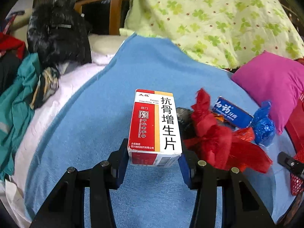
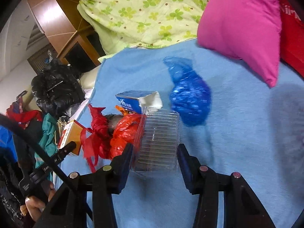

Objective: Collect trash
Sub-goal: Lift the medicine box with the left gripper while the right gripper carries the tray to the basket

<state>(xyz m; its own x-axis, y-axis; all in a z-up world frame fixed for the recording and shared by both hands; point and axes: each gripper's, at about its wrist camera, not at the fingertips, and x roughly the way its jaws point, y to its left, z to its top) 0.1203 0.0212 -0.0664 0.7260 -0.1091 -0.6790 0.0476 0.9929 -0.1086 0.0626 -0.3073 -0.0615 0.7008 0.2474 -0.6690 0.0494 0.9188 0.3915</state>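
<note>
My left gripper (image 1: 154, 158) is shut on a red and white medicine box (image 1: 154, 125) and holds it above the blue blanket (image 1: 95, 133). My right gripper (image 2: 154, 152) is shut on a clear plastic clamshell container (image 2: 158, 142). Trash lies heaped on the blanket: a red plastic bag (image 1: 214, 138) (image 2: 121, 133), a blue toothpaste box (image 1: 231, 114) (image 2: 136, 99) and a crumpled blue bag (image 1: 264, 125) (image 2: 190, 96). The medicine box also shows at the left of the right wrist view (image 2: 71, 134).
A magenta pillow (image 1: 269, 83) (image 2: 243, 24) and a green clover quilt (image 1: 209, 15) (image 2: 144, 9) lie at the back. A black jacket (image 1: 58, 36) and teal clothing (image 1: 17, 102) pile at the left. A wooden cabinet (image 1: 100, 5) stands behind.
</note>
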